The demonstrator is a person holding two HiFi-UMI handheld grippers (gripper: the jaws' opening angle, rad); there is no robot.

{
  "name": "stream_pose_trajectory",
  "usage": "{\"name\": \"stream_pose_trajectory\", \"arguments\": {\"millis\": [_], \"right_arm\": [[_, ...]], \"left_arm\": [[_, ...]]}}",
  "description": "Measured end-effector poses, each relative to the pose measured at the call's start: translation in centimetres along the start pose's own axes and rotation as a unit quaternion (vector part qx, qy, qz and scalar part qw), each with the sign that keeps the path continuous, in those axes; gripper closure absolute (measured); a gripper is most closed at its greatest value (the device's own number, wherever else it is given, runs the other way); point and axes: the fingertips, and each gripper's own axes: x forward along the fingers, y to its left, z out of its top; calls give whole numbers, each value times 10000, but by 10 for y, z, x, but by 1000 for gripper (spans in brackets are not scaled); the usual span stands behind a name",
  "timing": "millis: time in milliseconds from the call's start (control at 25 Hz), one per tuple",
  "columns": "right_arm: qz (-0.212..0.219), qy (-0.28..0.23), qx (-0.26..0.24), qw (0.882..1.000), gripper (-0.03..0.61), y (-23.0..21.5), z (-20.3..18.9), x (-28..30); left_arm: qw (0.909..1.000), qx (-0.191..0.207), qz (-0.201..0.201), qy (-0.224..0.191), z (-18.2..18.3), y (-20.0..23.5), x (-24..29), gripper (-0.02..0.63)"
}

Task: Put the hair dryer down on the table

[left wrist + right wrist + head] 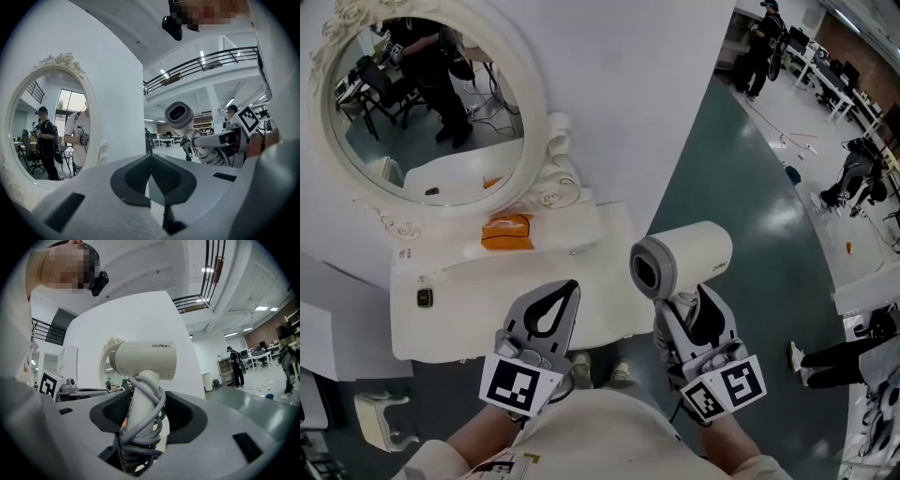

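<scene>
The cream hair dryer (684, 258) is upright in the air, right of the white dressing table (478, 314) and past its right edge, nozzle towards me. My right gripper (692, 305) is shut on its handle, which has the grey cord wound round it (143, 427). In the right gripper view the dryer's body (145, 361) stands above the jaws. My left gripper (565, 292) hovers over the table's front edge, jaws together and empty. The left gripper view shows its tips touching (151, 161) and the dryer (179, 115) off to the right.
An oval mirror (422, 103) in a carved white frame stands at the back of the table. An orange pouch (506, 232) lies below it, and a small dark device (424, 297) at the table's left. A white stool (380, 417) is at lower left. People stand far right.
</scene>
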Motion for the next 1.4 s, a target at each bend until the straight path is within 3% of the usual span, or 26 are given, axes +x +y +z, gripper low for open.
{"name": "stream_pose_trajectory", "arguments": {"millis": [520,760,1000,1400], "right_arm": [[-458,504,252,9974,344,-38,-25,68],[-728,930,69,9930,344,-69,-81,106],[-952,1391,295,9852,344,-98,-139,134],[-1403,2334,758,9592,345,-145,-241,152]], "left_arm": [[9991,242,192,293,-47,41,59,600],[9972,53,267,695,-83,52,87,600],[9919,4,125,1262,-136,54,116,600],[9789,-547,-142,1961,-230,52,152,600]]}}
